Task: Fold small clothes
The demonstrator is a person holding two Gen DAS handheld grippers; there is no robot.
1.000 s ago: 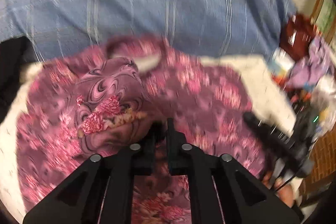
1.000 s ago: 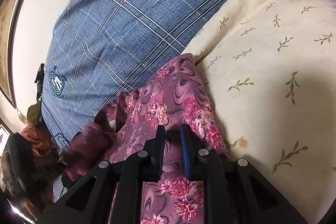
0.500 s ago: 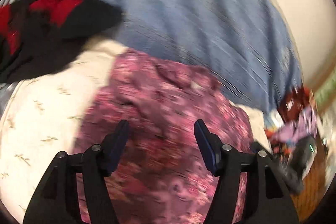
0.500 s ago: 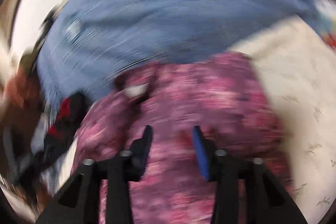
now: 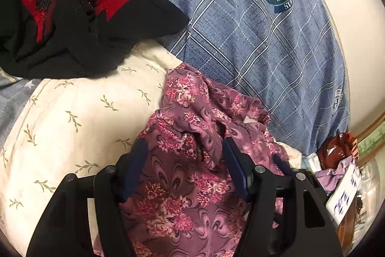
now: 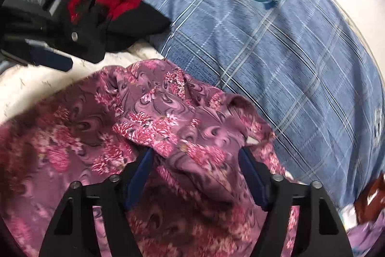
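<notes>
Both tools released floral garment (image 5: 187, 187), now spread; black-red garment (image 5: 79, 23) beyond.

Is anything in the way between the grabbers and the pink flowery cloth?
No, nothing visible is. The flowery garment lies right under the left gripper and the right gripper, bunched between their open jaws. The black and red garment lies apart, farther up the bed.

purple floral garment (image 5: 192, 160) | rumpled; bunched | on cream leaf-print pillow (image 5: 72, 117)
</notes>
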